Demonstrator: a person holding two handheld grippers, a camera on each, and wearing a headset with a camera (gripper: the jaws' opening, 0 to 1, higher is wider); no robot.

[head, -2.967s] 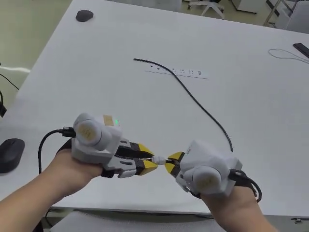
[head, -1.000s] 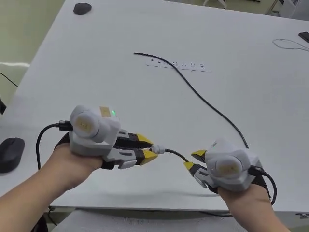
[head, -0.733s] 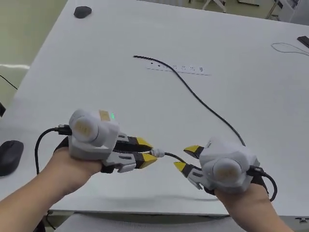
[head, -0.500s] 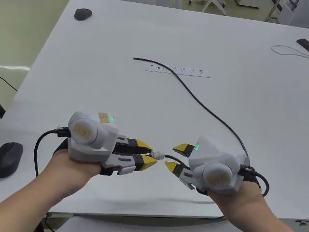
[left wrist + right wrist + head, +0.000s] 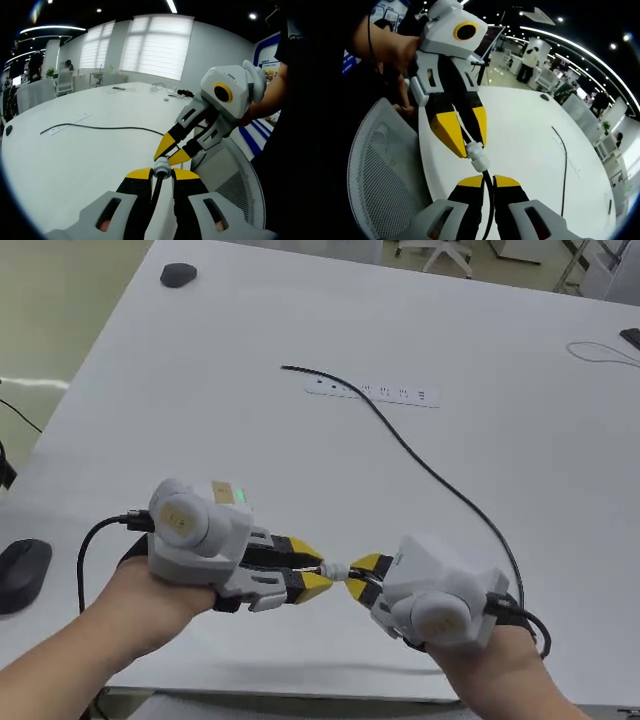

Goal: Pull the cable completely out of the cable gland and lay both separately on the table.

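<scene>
In the head view my left gripper point(image 5: 316, 568) is shut on the small white cable gland point(image 5: 335, 570), held above the table's near edge. In the left gripper view the gland point(image 5: 161, 167) sits between the yellow jaw tips. My right gripper point(image 5: 361, 576) faces it tip to tip and is shut on the black cable point(image 5: 430, 470) just behind the gland. In the right gripper view the cable point(image 5: 488, 186) runs between the jaws up into the gland point(image 5: 476, 153). The rest of the cable trails across the white table point(image 5: 250, 440) to its far end.
A white power strip point(image 5: 372, 392) lies under the cable's far part. One dark mouse point(image 5: 178, 274) sits at the far left corner, another point(image 5: 22, 575) off the table's left side. A thin white wire point(image 5: 600, 352) lies far right. A mesh chair point(image 5: 375, 170) stands below the near edge.
The right gripper, out to the right and then open half a second ago, has moved back left and shut on the cable beside the gland. The left gripper has kept hold of the gland.
</scene>
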